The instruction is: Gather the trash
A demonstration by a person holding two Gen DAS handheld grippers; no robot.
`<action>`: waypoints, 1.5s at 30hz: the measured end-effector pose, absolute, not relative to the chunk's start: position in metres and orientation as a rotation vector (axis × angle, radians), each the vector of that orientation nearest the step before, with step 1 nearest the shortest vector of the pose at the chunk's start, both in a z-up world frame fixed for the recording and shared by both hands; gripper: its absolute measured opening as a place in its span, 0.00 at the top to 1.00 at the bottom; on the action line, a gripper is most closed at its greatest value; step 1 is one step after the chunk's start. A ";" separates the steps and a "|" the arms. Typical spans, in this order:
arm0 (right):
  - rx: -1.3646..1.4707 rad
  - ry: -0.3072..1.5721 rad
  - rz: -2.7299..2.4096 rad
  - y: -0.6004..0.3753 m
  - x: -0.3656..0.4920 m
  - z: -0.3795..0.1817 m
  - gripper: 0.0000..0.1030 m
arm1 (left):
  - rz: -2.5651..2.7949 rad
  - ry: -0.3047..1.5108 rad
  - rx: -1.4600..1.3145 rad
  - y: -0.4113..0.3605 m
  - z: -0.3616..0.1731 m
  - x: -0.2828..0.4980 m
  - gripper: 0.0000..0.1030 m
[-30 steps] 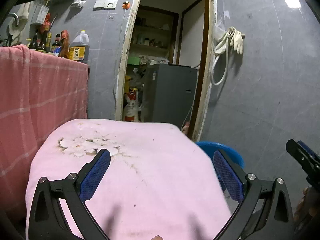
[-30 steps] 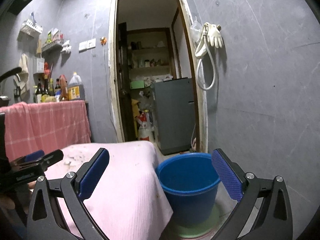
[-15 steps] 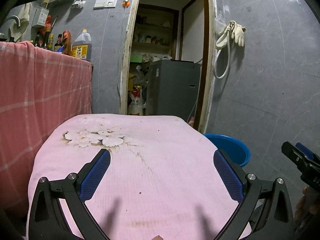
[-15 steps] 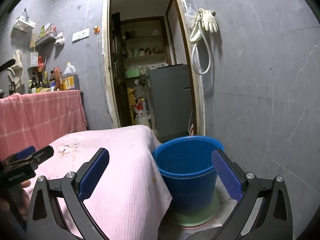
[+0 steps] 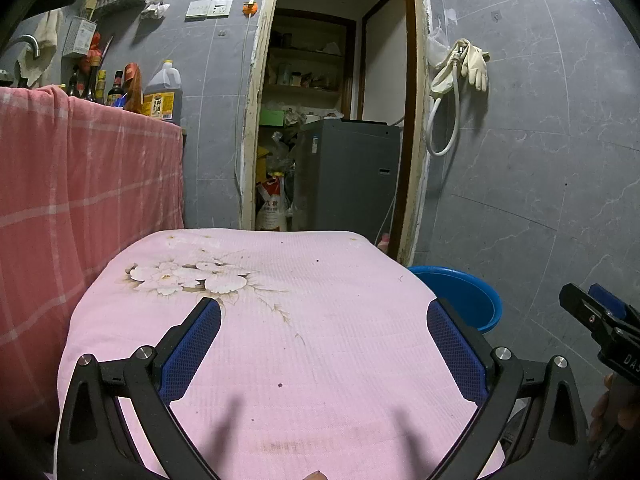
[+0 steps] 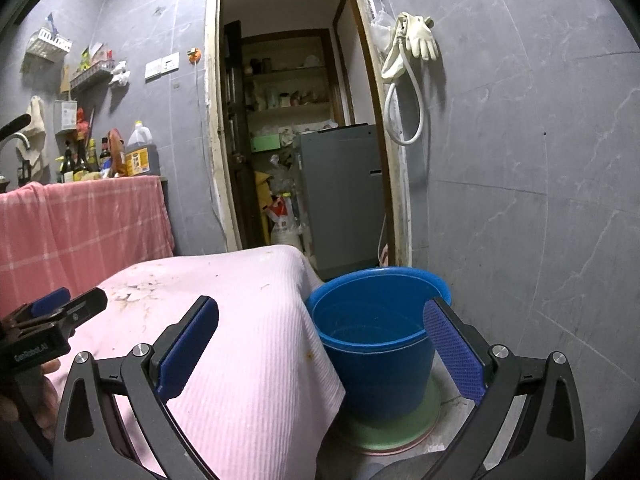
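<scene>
Both my left gripper (image 5: 323, 354) and right gripper (image 6: 321, 350) hang wide open with nothing in them, over a pink cloth-covered tabletop (image 5: 280, 320) where I can't spot any trash. The blue bucket (image 6: 376, 344) sits just beside it on a green lid, looking bare inside, so this fits either hunting for trash or all dumped. A pink checked cloth (image 5: 80, 184) crowds the left.

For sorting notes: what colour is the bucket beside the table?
Blue. The bucket shows best in the right wrist view.

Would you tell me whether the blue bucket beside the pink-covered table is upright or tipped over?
Upright: the blue bucket stands on a green disc, its open rim facing up.
</scene>
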State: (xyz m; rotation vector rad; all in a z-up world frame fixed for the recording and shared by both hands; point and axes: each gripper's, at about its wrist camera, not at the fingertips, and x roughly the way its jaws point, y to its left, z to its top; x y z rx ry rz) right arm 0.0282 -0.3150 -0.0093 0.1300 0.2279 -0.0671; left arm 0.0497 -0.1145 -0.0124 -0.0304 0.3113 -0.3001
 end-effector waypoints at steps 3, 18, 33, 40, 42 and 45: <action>0.129 0.228 -0.067 -0.314 0.028 -0.009 0.00 | -0.299 0.311 -0.031 -0.115 -0.013 0.049 0.02; 0.130 0.226 -0.067 -0.314 0.028 -0.009 0.00 | -0.300 0.311 -0.032 -0.114 -0.013 0.050 0.02; 0.131 0.227 -0.067 -0.313 0.028 -0.009 0.00 | -0.301 0.312 -0.033 -0.112 -0.013 0.050 0.02; 0.130 0.227 -0.068 -0.312 0.028 -0.009 0.00 | -0.302 0.313 -0.034 -0.111 -0.013 0.050 0.02; 0.129 0.227 -0.068 -0.313 0.028 -0.009 0.00 | -0.303 0.313 -0.036 -0.111 -0.013 0.050 0.02; 0.130 0.228 -0.068 -0.313 0.029 -0.009 0.00 | -0.303 0.314 -0.036 -0.112 -0.014 0.050 0.02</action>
